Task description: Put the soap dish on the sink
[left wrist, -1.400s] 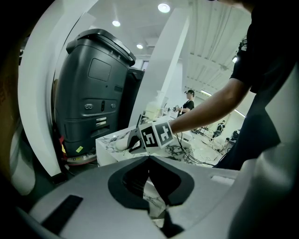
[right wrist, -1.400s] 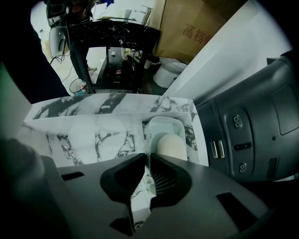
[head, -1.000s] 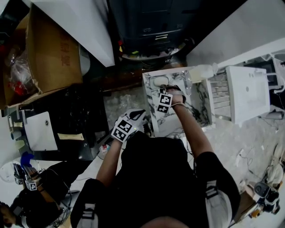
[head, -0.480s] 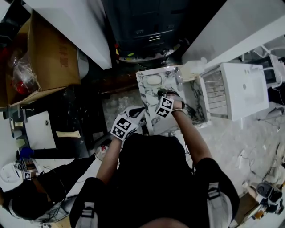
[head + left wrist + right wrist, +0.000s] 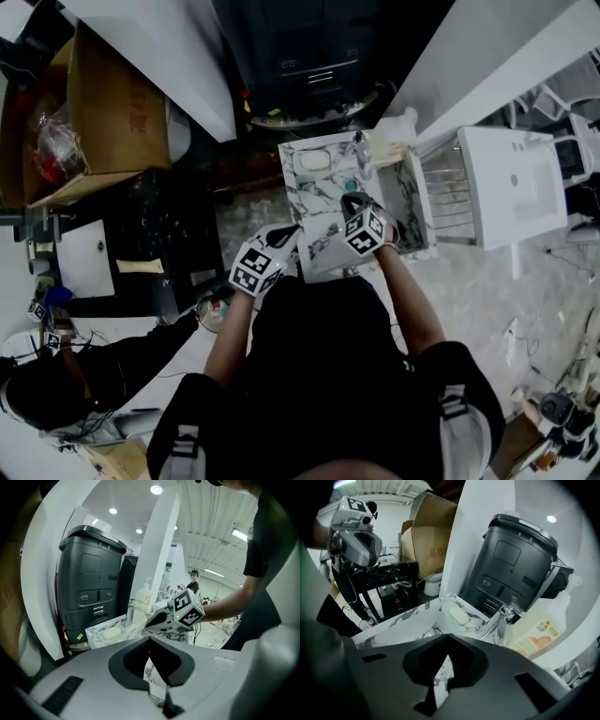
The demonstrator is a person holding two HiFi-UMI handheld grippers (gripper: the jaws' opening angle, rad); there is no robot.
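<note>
A white soap dish (image 5: 316,160) with a bar of soap in it sits on the back left corner of the marble sink (image 5: 323,239), beside the chrome faucet (image 5: 359,145). The right gripper view shows the dish (image 5: 459,616) ahead and apart from my jaws. My right gripper (image 5: 351,201) hovers over the middle of the sink, its jaws shut and holding nothing. My left gripper (image 5: 285,236) hangs at the sink's front left edge, also shut with nothing in it. In the left gripper view the dish (image 5: 111,633) lies beyond the right gripper (image 5: 149,622).
A pale soap bottle (image 5: 394,131) stands right of the faucet. A black bin (image 5: 300,56) is behind the sink, with a cardboard box (image 5: 103,103) and a black marble table (image 5: 159,244) to the left. A white rack (image 5: 511,183) stands at the right. Someone crouches at the lower left.
My right gripper has pulled back from the soap dish at the sink's back corner toward the front. The dish stays on the sink. The left gripper has barely moved.
</note>
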